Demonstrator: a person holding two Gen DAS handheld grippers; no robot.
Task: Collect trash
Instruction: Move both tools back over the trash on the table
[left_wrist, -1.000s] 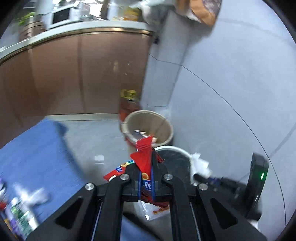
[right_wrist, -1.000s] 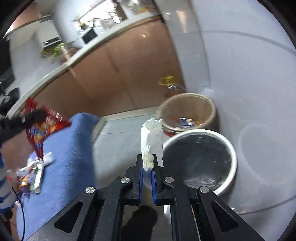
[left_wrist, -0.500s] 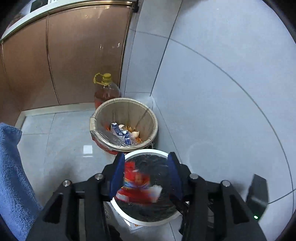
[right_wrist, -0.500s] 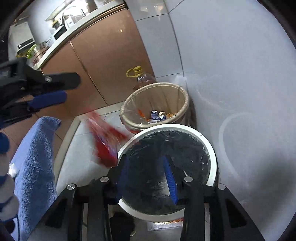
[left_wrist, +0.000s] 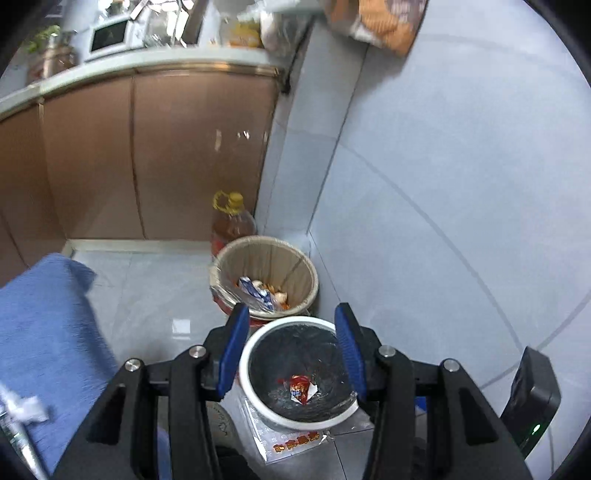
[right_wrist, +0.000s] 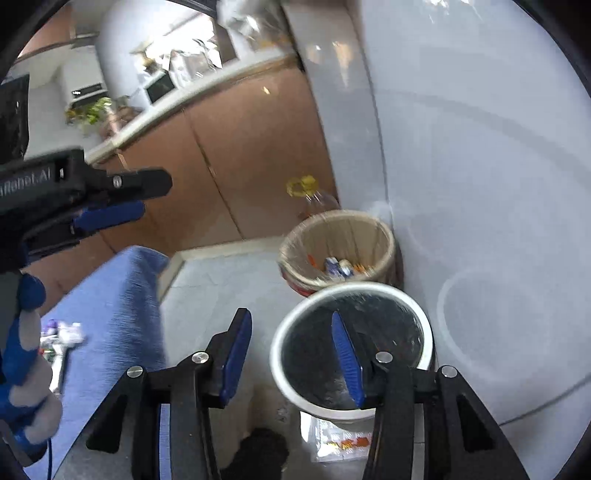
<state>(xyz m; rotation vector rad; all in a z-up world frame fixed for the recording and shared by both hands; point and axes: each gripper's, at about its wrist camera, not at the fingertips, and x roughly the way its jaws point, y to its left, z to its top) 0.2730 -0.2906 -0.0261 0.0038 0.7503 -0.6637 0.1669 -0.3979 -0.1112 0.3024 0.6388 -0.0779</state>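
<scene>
Both tongs look alike: the left tongs (left_wrist: 291, 347) and the right tongs (right_wrist: 291, 354) are matte black frames of angular struts with triangular cut-outs, round silver screws at the joints, and flat blue pads lining the inner faces of the fingers (left_wrist: 231, 350). Seen from the side, the left one carries white lettering, and a thin blue cable trails below its blue handle.

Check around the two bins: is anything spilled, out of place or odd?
One thing: a clear printed wrapper lies flat on the floor, partly under the white bin, not inside it. The red wrapper sits inside that bin.
</scene>
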